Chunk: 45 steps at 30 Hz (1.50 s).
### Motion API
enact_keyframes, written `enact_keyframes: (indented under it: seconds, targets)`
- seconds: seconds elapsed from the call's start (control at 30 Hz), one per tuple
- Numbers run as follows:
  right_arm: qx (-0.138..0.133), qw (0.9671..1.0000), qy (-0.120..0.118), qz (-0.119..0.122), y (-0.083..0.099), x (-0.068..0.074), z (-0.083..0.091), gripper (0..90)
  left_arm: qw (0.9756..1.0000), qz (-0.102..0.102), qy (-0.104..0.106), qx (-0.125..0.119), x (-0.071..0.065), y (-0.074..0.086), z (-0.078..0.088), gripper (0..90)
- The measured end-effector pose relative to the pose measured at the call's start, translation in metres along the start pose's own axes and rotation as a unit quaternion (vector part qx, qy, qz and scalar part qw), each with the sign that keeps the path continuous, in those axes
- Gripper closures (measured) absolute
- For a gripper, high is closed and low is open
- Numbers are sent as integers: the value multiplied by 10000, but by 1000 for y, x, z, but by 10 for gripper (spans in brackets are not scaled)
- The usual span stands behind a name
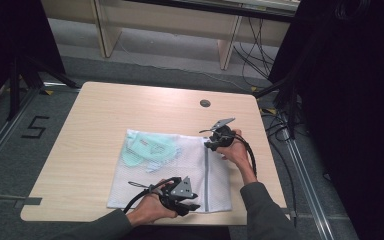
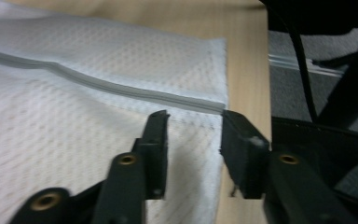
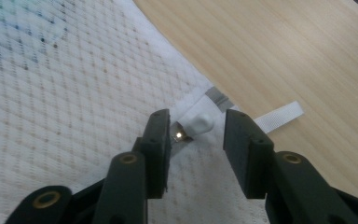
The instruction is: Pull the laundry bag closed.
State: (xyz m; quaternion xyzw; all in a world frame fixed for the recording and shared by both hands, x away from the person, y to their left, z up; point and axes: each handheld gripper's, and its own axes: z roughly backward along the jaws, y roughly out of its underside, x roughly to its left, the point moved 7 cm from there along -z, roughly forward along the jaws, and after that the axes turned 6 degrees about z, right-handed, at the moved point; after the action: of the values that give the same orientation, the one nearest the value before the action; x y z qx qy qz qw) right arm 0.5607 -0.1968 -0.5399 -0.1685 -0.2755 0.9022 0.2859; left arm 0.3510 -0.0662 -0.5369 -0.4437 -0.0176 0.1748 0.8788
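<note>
A black numeral "5" was marked on the grey floor left of the surface.

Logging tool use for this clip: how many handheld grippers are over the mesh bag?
2. The left gripper is at the mesh bag's near edge; the right gripper is at its far end, by the zipper pull.

High view looks down; tool views closely share the mesh bag.
</note>
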Motion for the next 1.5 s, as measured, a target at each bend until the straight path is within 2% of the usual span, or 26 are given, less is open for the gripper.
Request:
enact_keyframes:
  seconds: [0.03,0.07,0.1,0.13,0.17,0.2,0.23,0.27,0.37,0.43,0.5,0.6,0.63,0.7,0.83,0.87,0.93,1.0,1.07,1.13,1.3,1.33,1.37,1.4,1.47,1.5]
  targets:
    - [-67,10000,49,-47,-2,1,1,607,9999,105,-20,-101,1,-2,2,572]
    - [-95,10000,9,6,-2,2,4,597,9999,60,-64,-79,4,-2,4,555]
    - [-90,9999,-26,-65,-3,4,6,584,9998,136,-85,-149,6,-3,7,542]
    - [-69,9999,-77,2,-3,5,9,568,9997,176,-104,-151,8,-4,10,524]
    - [-90,10000,18,-25,-3,5,10,554,9996,207,-135,-152,10,-4,11,502]
    - [-77,10000,-41,37,-3,6,12,543,9992,298,-197,-199,13,-5,14,479]
    - [-197,9997,-114,-29,-4,9,15,528,9991,321,-221,-191,14,-5,16,456]
    - [-256,9996,-104,79,-4,7,16,520,9989,370,-220,-186,16,-5,19,448]
    - [-280,9996,-10,12,-4,7,22,488,9983,436,-283,-249,20,-5,28,425]
    - [-356,9993,-68,-42,-5,9,26,475,9980,472,-358,-243,24,-4,35,409]
    - [-263,9996,-77,-63,-4,11,31,458,9974,533,-399,-292,27,-3,43,396]
    - [-367,9992,-75,-145,-5,16,35,441,9955,664,-521,-422,35,0,55,384]
    - [-402,9991,-71,-138,-6,18,37,439,9952,664,-605,-380,39,2,59,380]
    - [-526,9985,-87,-149,-8,23,42,439,9944,774,-607,-396,42,5,65,375]
    - [-570,9981,-153,-175,-8,32,50,430,9932,828,-697,-434,47,9,76,367]
    - [-490,9985,-204,-129,-7,34,53,428,9923,859,-749,-476,48,10,78,365]
    - [-637,9979,-104,-77,-7,37,52,422,9924,801,-803,-487,51,12,83,359]
    - [-442,9990,-63,-21,-3,40,54,413,9908,910,-865,-507,53,14,87,346]
    - [-508,9986,-114,-58,-2,43,54,415,9899,989,-887,-491,55,16,90,340]
    - [-517,9986,-134,-40,0,46,55,413,9904,896,-911,-528,57,17,93,339]
    - [-572,9983,-116,-15,3,53,61,400,9875,1053,-1021,-571,60,20,101,324]
    - [-589,9982,-122,7,3,53,62,397,9894,895,-1011,-541,62,21,103,324]
    - [-549,9983,-206,27,5,55,65,395,9874,1055,-1024,-593,61,22,103,323]
    - [-632,9979,-144,-46,5,57,64,394,9884,944,-1059,-536,62,23,105,320]
    - [-628,9979,-132,-11,7,59,66,389,9875,1042,-1038,-575,61,24,105,316]
    - [-569,9981,-229,34,9,61,67,387,9886,957,-1048,-506,62,25,106,315]
